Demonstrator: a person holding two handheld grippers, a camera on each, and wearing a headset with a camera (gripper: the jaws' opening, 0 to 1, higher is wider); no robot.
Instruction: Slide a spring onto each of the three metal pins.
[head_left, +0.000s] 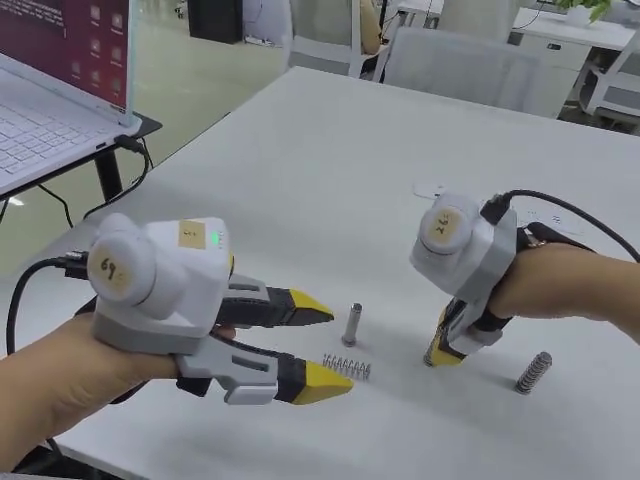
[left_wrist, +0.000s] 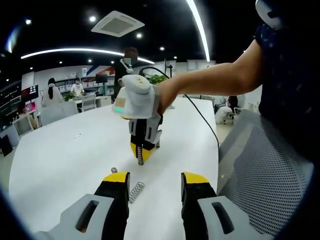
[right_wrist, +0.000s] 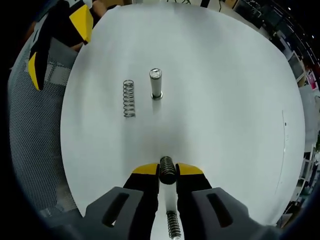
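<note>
Right gripper view: right gripper (right_wrist: 167, 176) clenched on a spring (right_wrist: 167, 167), above the white table (right_wrist: 225, 100). Metal pin (right_wrist: 155, 83) stands upright farther ahead, with a loose spring (right_wrist: 129, 98) lying just beside it. Head view: left gripper (head_left: 335, 348) has its jaws spread and holds nothing, tips near that loose spring.

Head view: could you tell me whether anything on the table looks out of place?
Nothing damaged. A loose spring lies flat beside the upright pin rather than on it; a second spring lies tilted near the right tool.
</note>
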